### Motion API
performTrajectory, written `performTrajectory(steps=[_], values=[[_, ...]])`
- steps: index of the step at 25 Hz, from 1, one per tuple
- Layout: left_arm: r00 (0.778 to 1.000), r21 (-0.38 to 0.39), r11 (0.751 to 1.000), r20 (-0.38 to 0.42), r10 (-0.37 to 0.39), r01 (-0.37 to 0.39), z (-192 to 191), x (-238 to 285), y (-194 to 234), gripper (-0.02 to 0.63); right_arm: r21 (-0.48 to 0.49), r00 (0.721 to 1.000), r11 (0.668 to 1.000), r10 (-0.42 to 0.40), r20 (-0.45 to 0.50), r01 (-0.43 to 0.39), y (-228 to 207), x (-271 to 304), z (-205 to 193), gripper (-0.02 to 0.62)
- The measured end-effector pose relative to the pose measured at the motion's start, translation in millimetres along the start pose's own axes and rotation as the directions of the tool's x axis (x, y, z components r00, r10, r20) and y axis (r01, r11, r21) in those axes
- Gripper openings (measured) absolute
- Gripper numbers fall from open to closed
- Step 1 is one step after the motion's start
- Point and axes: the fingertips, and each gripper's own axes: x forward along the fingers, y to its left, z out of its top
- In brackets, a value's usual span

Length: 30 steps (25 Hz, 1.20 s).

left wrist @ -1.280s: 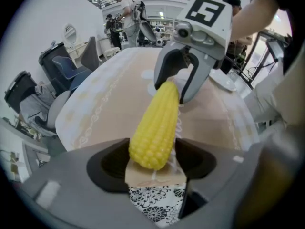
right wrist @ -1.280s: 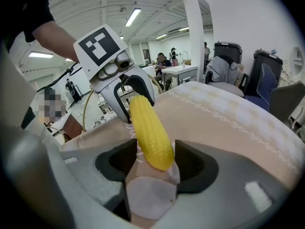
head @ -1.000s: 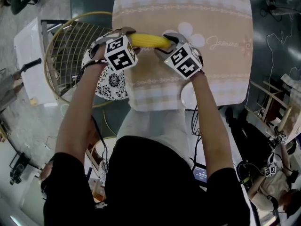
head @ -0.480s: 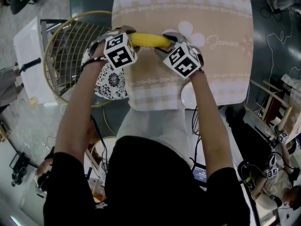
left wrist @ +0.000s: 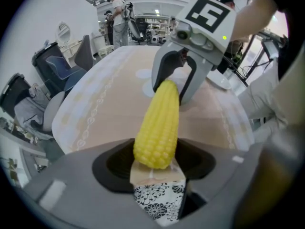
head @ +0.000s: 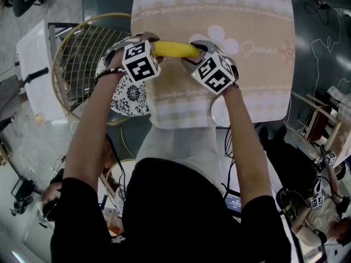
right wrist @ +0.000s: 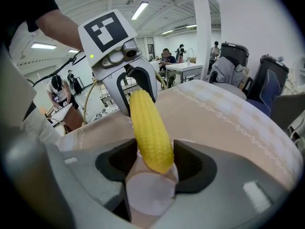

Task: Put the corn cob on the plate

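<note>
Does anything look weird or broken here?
Nothing looks spilled or broken. The one funny thing is the corn cob. The left gripper and the right gripper each pinch one end of it, so it hangs sideways in the air above the table.

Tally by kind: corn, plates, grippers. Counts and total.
corn cob: 1
plates: 2 (patterned plate, white plate)
grippers: 2 (left gripper, right gripper), each shut on one end of the corn cob
total: 5
</note>
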Motion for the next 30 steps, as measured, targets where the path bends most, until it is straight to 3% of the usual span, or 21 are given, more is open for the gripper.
performTrajectory(steps=[14,22,30], values=[[1.0,0.068,0.998,0.023,-0.007,0.005,40,-5,-17,0.275,0.033,0.999,0.998,-0.05,0.001,0.05,0,-38,-21,0.239],[0.999,0.122,0.992,0.036,-0.037,0.033,68,-1,-45,0.275,0.072,0.997,0.995,-0.074,-0.003,0.074,10,-69,-47,0.238],[0.997,0.177,0.982,0.043,-0.068,0.06,96,5,-81,0.275,0.048,0.995,0.994,-0.099,-0.031,0.1,29,-104,-76,0.23]])
